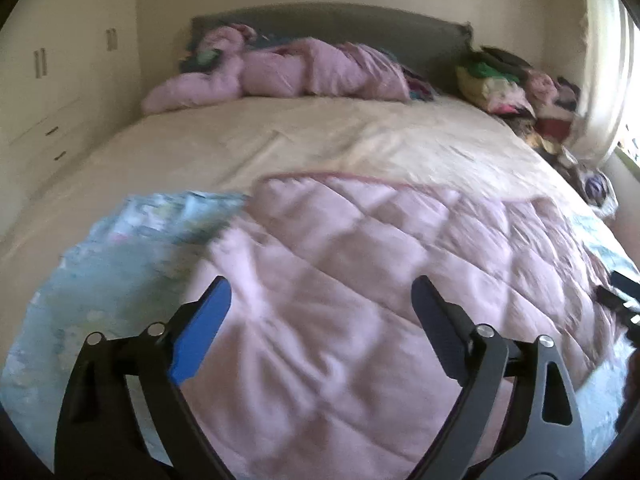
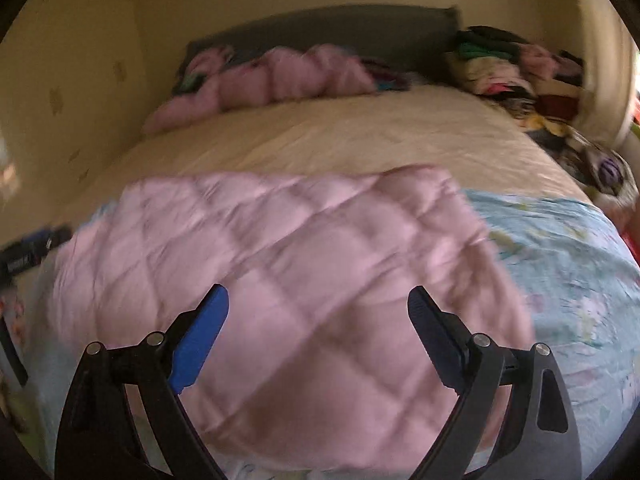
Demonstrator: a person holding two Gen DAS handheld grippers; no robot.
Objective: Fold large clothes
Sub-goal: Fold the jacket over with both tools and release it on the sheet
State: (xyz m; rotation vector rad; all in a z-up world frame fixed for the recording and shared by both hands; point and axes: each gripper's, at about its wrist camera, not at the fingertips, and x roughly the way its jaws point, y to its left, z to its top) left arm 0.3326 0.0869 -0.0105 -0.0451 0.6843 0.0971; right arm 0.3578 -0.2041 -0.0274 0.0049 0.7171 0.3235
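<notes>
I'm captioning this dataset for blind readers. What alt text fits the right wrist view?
An open right gripper hovers over a pink quilted blanket lying on a light blue patterned sheet at the near end of a cream bed. A bunched pink cover lies by the headboard.

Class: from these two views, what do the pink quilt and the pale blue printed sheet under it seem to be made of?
Pink diamond-stitched quilt: seemingly padded fabric, matte, soft; the stitched lines leave puffy squares. Pale blue printed sheet: thin woven cloth, perhaps cotton, matte; it lies flat with a faint printed pattern. Motion blur leaves the exact fibre open.
</notes>
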